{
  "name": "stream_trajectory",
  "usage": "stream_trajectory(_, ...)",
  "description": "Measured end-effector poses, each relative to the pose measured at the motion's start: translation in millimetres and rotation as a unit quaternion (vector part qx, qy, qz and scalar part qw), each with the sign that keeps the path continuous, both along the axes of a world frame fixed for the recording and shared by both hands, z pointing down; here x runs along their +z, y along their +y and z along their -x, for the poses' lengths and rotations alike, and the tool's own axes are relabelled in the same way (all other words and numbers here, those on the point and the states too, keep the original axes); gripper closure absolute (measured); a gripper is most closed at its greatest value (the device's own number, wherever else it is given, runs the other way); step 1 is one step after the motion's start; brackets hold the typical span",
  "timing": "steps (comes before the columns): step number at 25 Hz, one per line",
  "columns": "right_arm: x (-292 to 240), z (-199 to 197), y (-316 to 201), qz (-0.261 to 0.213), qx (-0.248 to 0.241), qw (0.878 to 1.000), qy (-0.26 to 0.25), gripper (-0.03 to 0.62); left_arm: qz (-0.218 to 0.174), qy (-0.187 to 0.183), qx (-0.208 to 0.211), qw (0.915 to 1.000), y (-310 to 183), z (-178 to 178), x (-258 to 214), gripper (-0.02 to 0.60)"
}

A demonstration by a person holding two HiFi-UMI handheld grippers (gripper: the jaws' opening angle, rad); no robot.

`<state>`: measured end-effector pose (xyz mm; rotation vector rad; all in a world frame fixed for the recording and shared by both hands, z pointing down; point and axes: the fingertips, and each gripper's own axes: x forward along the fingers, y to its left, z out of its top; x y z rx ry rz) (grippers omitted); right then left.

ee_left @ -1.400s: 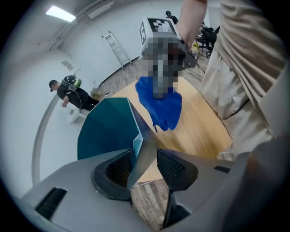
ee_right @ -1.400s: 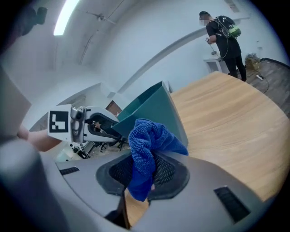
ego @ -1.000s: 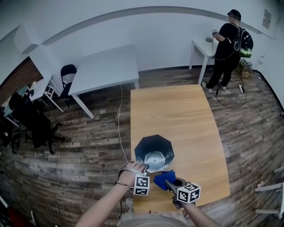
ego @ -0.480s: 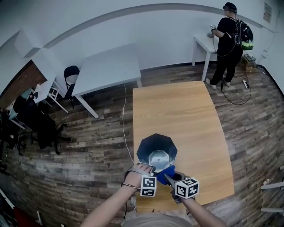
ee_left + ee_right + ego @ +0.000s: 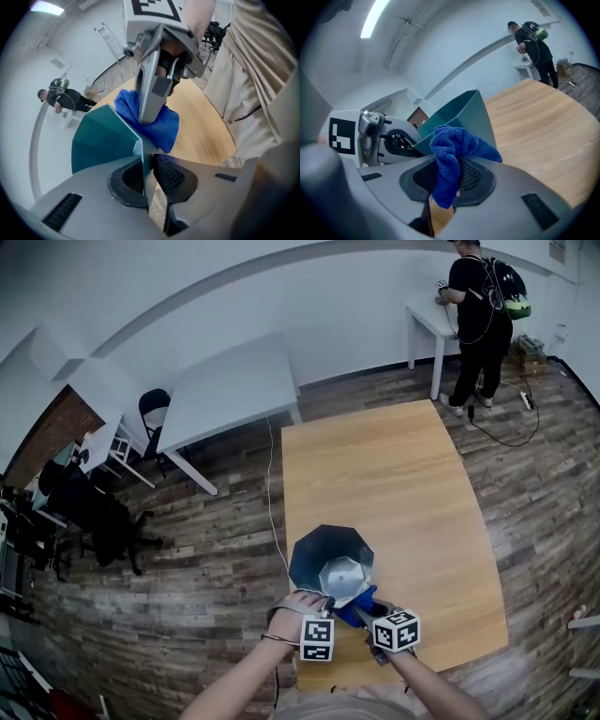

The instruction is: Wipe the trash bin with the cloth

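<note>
While a person [image 5: 480,296] in black stands at a white side table [image 5: 427,317] in the upper right of the frame, two hand-held grippers meet at the lower centre, over a wooden table [image 5: 394,484]. A larger white table [image 5: 234,385] and a black chair [image 5: 153,409] fill the upper left, and a white cable [image 5: 267,484] trails over the plank floor [image 5: 187,549]. One teal, faceted trash bin [image 5: 314,554], open side up and pale inside, stands near the wooden table's lower edge. The left gripper [image 5: 147,173] is closing its jaws on the bin's thin wall, which sits between the pads. The right gripper [image 5: 447,180] is clamped on the single blue microfibre cloth [image 5: 454,145], which is bunched against the bin's outer wall just beside the left gripper.
</note>
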<state>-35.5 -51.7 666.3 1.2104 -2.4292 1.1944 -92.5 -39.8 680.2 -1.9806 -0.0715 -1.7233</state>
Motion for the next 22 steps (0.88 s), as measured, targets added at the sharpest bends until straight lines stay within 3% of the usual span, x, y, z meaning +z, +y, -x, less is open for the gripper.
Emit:
stream_trajectory(5,33.4,-1.7,-4.1,0.029,-0.012,1.0,0.002,0.514,-0.003,-0.001,0.001,1.0,-0.7,-3.7,0.0,0.538)
stream_trajectory(22,196.8,-1.2,-20.0,0.122,-0.056,0.987,0.086,0.514,-0.023,0.013,-0.005,0.9996,-4.9,-8.8,3.0,0.537)
